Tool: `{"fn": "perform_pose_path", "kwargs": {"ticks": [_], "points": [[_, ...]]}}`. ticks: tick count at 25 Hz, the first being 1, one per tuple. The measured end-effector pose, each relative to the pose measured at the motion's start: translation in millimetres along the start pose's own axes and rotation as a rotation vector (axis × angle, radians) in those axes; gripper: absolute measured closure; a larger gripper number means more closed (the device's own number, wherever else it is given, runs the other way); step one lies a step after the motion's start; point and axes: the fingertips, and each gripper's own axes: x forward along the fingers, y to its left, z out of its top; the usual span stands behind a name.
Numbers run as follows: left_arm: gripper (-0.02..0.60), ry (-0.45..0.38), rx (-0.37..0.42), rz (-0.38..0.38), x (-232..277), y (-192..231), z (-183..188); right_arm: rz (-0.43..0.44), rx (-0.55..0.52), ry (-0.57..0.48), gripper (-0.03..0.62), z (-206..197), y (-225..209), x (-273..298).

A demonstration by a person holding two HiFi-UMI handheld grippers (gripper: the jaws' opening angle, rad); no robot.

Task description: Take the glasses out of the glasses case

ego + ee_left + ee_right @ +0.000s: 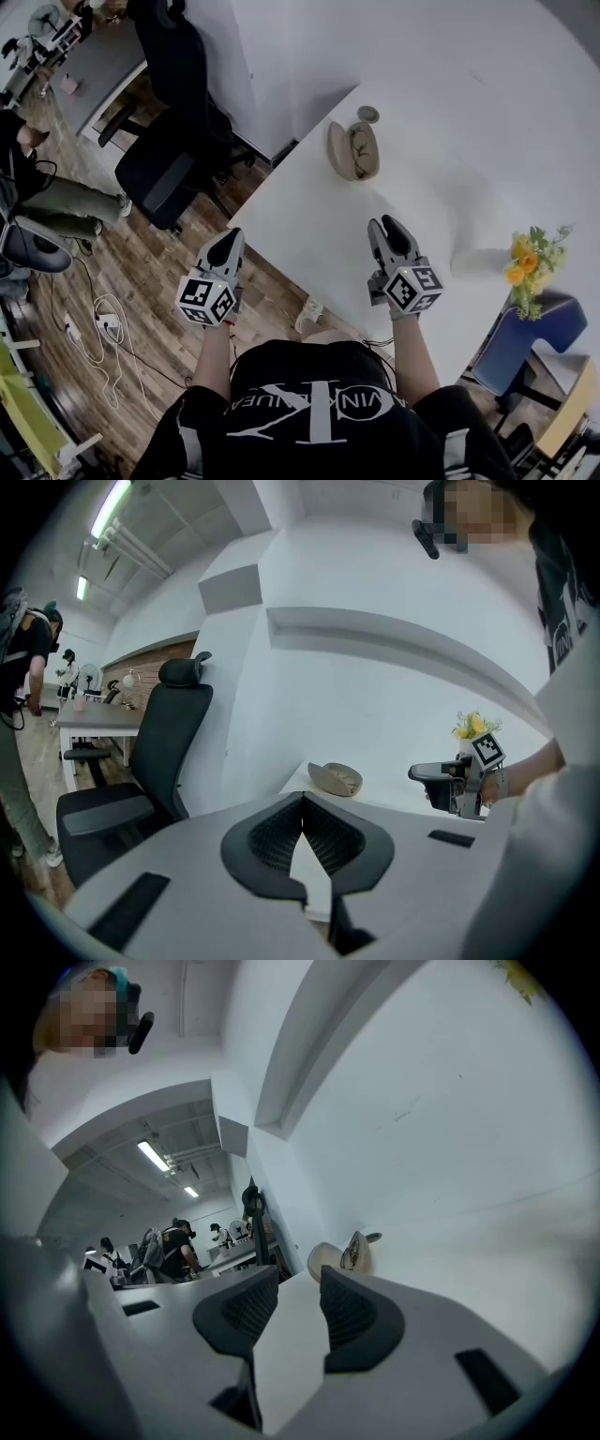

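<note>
An open beige glasses case [339,150] lies at the far end of the white table [450,169], with the glasses [362,150] resting in its right half. My right gripper [389,225] hovers over the table well short of the case, its jaws a little apart and empty. In the right gripper view the case [328,1258] and glasses [354,1252] sit just beyond the right gripper [300,1290]. My left gripper [232,240] hangs off the table's left edge, over the wooden floor. Its jaw tips touch in the left gripper view [302,803], and the case [335,779] lies ahead.
A small round object [368,114] lies behind the case. Yellow flowers [525,262] stand at the table's right side. A black office chair [169,141] stands left of the table, a blue chair [525,347] at the right. Cables [94,328] lie on the floor.
</note>
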Motion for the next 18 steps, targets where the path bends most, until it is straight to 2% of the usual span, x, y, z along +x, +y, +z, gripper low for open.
{"fn": "perform_pose_path", "kwargs": {"ticks": [12, 18], "points": [[0.566, 0.022, 0.016, -0.063, 48, -10, 3, 0.012, -0.008, 0.014, 0.468, 1, -14, 26], [0.566, 0.047, 0.009, -0.094, 60, -19, -7, 0.014, -0.025, 0.030, 0.468, -1, -18, 29]]}}
